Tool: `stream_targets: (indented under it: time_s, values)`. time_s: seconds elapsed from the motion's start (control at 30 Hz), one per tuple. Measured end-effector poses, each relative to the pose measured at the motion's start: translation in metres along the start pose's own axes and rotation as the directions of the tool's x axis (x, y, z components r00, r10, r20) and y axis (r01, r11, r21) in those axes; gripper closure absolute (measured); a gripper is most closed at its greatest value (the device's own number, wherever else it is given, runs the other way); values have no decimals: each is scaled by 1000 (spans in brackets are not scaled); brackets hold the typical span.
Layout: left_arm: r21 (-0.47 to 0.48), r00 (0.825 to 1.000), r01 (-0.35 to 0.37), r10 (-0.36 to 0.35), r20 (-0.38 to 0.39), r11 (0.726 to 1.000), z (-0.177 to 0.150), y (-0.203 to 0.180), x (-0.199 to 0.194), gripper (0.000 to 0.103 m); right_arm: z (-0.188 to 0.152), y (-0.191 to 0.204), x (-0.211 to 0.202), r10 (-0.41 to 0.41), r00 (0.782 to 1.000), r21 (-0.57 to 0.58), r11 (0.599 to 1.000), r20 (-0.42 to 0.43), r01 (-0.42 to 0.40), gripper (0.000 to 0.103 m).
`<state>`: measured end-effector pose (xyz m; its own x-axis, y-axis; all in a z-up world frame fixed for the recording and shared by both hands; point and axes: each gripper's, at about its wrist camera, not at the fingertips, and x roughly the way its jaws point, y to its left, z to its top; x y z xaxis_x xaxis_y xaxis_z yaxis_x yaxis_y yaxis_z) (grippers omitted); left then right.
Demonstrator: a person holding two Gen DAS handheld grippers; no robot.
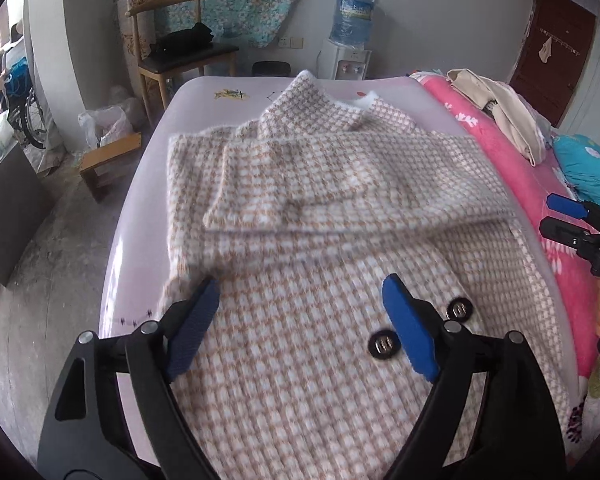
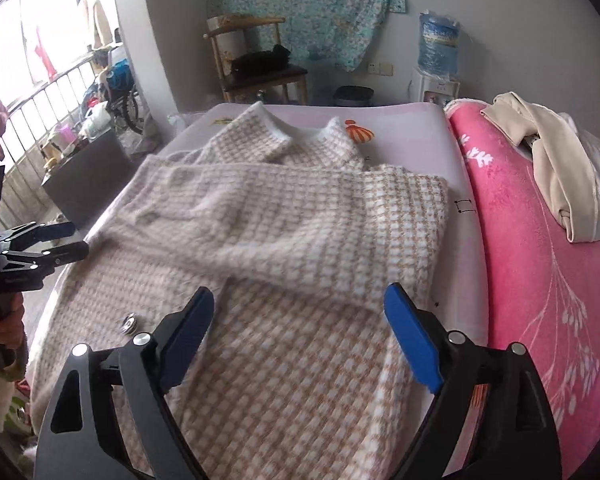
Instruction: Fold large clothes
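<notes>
Your left tongs stand wide, their dark-blue ribbed pads apart over the beige-and-white houndstooth woven coat, with nothing pinched between them. The coat lies flat on the pale lilac table sheet, collar at the far end, one sleeve folded across the chest. Just by the right-hand pad of these tongs sit two black round buttons on the coat's front. You can see your right tongs at the far right edge of this view, above the pink flowered blanket.

From the right wrist, your right tongs also stand wide and hold nothing; the coat's lower front lies under and ahead of them, its folded sleeve just beyond the pad tips. The coat's right edge runs near the right-hand pad. A cream folded garment rests on the pink blanket, well apart from the coat.
</notes>
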<state>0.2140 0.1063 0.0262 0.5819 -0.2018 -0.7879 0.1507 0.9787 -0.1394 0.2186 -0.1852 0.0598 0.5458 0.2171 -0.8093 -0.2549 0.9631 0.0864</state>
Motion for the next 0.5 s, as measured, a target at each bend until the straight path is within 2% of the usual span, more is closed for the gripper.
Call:
stream_targets:
  time_s: [0.1, 0.23, 0.4, 0.5]
  values:
    - [-6, 1000, 7, -8, -30, 1000, -31, -9, -11, 21, -26, 20, -11, 26, 999, 3, 1000, -30, -26, 15]
    - [12, 998, -27, 28, -57, 1000, -68, -24, -19, 19, -69, 44, -18, 18, 997, 6, 1000, -81, -17, 15]
    - [65, 990, -95, 101, -97, 993, -110, -37, -17, 19, -119, 54, -24, -1, 991, 79, 997, -132, 12, 15]
    - [66, 985, -102, 110, -136, 993, -127, -38, -11, 19, -139, 54, -29, -10, 988, 121, 992, -152, 28, 15]
